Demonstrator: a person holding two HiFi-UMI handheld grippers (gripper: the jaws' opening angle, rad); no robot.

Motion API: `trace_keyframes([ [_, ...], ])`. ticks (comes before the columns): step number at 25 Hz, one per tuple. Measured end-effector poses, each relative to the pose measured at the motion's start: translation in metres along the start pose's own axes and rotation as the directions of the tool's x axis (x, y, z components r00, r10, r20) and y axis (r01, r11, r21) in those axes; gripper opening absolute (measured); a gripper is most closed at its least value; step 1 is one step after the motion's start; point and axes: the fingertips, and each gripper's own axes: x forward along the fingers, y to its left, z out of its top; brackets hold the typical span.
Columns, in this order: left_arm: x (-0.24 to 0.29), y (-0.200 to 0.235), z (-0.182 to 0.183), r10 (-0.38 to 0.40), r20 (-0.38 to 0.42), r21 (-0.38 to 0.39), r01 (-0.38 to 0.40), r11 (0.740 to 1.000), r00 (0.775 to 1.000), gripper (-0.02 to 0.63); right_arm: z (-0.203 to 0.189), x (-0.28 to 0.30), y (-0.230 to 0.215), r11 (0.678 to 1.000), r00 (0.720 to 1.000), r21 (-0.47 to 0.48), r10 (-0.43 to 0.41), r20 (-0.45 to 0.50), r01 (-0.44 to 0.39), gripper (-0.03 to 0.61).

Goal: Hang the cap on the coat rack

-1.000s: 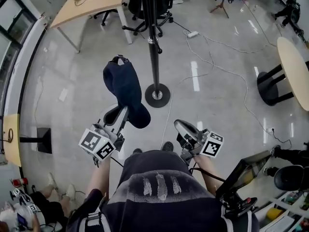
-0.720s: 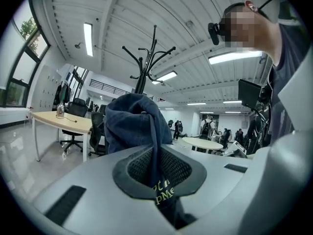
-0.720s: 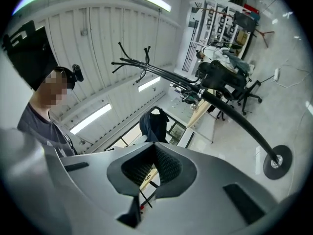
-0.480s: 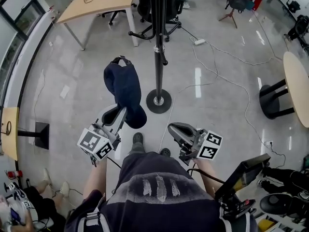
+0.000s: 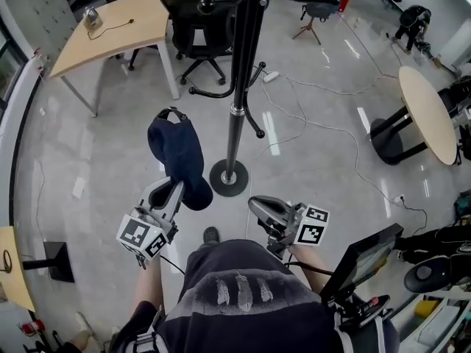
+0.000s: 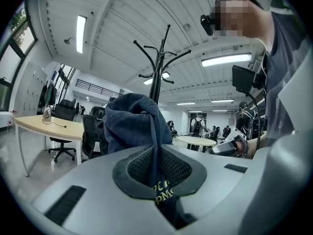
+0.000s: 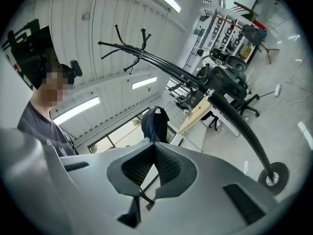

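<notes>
A glossy grey floor runs through an open office, with a pale wooden counter and a black office chair on its far side. The left tool is clamped on the cap. In the left gripper view, dark blue fabric with gold lettering is squeezed between the mesh pads, and the rest of the fabric bunches up just past the tips. From above, the cap stretches away from the person, held clear of the floor.

The cap is navy and crumpled. Its rounded edge lies by the tool and a small strap loop is at the far end.

The right tool has its jaws together with nothing between them. It is held beside the person's right, across the rack's foot from the cap.

The black coat rack stands on a round base, just right of the cap and apart from it. A low curved arm reaches out above the cap's side.

Only a narrow gap separates cap and pole, while the floor to the cap's left is open as far as the counter. A white cable trails over the floor to the right of the base.
</notes>
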Motion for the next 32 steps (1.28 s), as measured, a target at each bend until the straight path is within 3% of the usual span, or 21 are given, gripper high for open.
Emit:
trace_keyframes([
  [7,0.012,0.054,0.013,-0.090,-0.008,0.080,0.090,0.993,0.996,0.038,0.007,0.047,-0.003,0.998,0.996,-0.013,-0.058,0.066,0.059,0.005],
  [14,0.016,0.077,0.019,-0.077,-0.018,0.152,0.079,0.985,0.997,0.038,0.004,0.061,-0.015,0.998,0.996,0.001,-0.067,0.052,0.067,0.004],
  [32,0.046,0.060,0.018,-0.011,-0.041,0.181,0.018,0.983,0.999,0.038,0.019,0.036,-0.038,0.999,1.000,0.042,-0.015,0.017,0.015,0.004],
])
